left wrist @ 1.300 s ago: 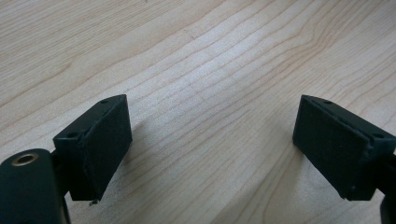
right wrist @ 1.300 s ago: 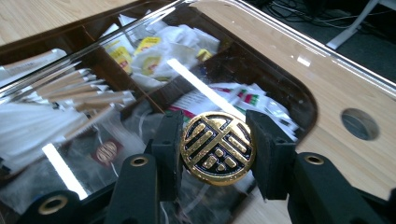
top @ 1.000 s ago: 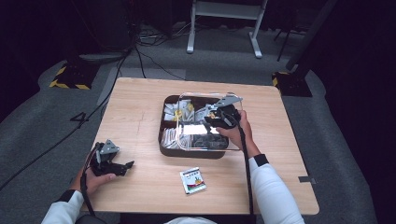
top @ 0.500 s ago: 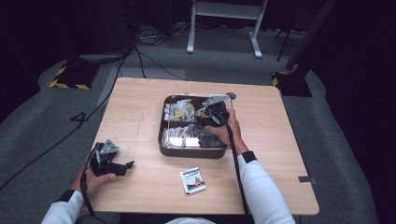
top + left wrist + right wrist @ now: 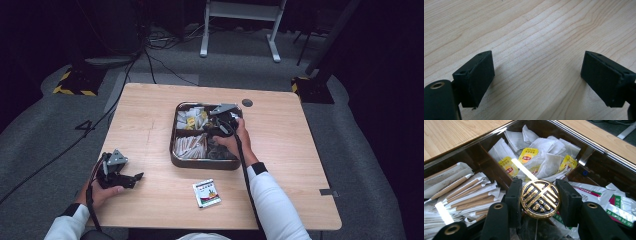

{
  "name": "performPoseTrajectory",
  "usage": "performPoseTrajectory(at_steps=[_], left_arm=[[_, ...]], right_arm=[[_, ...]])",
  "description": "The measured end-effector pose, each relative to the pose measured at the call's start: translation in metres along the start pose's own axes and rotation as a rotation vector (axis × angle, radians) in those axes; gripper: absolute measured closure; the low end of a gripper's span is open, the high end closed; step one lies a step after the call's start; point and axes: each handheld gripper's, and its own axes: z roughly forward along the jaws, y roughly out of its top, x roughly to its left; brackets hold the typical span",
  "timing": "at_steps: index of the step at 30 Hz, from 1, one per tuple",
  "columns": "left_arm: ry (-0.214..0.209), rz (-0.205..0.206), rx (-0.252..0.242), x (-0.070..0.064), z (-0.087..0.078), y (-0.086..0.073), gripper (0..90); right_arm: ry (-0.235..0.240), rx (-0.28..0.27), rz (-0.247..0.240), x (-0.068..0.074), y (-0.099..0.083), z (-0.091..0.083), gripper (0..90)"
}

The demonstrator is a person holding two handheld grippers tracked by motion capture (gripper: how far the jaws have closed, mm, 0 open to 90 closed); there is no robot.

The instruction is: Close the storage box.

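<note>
1. Since the earlier frames, the right gripper point(image 5: 223, 126) has drawn back from the far side of the tray point(image 5: 205, 163) toward its middle, and the hand behind it now rests over the near right compartment.
2. Its jaws are closed on a round black-and-gold coin-like piece point(image 5: 540, 198), held upright between the two pads just above the tray's dividers, in front of the tea-bag compartment.
3. My judgement: the piece has been picked out of the tray and is on its way out of it, so the next step is likely to carry it clear of the rim and set it on the table point(image 5: 150, 115).
4. The left gripper point(image 5: 131, 179) has not shifted; it lies low at the near left of the table with its jaws wide apart and nothing between them, bare wood beneath.
5. Count: one tray with four compartments.
6. One compartment holds a heap of tea bags point(image 5: 541, 147), too many and too overlapped to count; at least three yellow tags show.
7. Another holds a bundle of paper-wrapped sticks point(image 5: 466, 195), roughly six visible ends.
8. The right-hand compartment holds flat sachets point(image 5: 619, 207) with red and green print, number unclear.
9. One lone packet point(image 5: 207, 193) lies on the table near the front edge, well apart from the tray.
10. Two grippers, one round piece.
</note>
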Motion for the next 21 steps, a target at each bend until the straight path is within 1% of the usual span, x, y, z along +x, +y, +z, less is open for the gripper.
performPoseTrajectory(at_steps=[4, 12, 17, 21], left_arm=[[0.000, 0.000, 0.000, 0.0000, 0.0000, 0.0000, 12.0], [0.000, 0.000, 0.000, 0.0000, 0.0000, 0.0000, 12.0], [0.000, 0.001, 0.000, 0.0001, 0.0000, 0.0000, 12.0], [0.000, 0.000, 0.000, 0.0000, 0.0000, 0.0000, 12.0]], right_arm=[[0.004, 0.000, 0.003, 0.0005, -0.0006, 0.0018, 59.1], [-0.004, -0.009, 0.010, 0.0022, -0.0002, 0.0054, 59.1], [-0.003, -0.018, 0.025, 0.0027, -0.0005, 0.0063, 59.0], [-0.017, -0.021, 0.045, 0.0033, -0.0017, 0.0089, 59.0]])
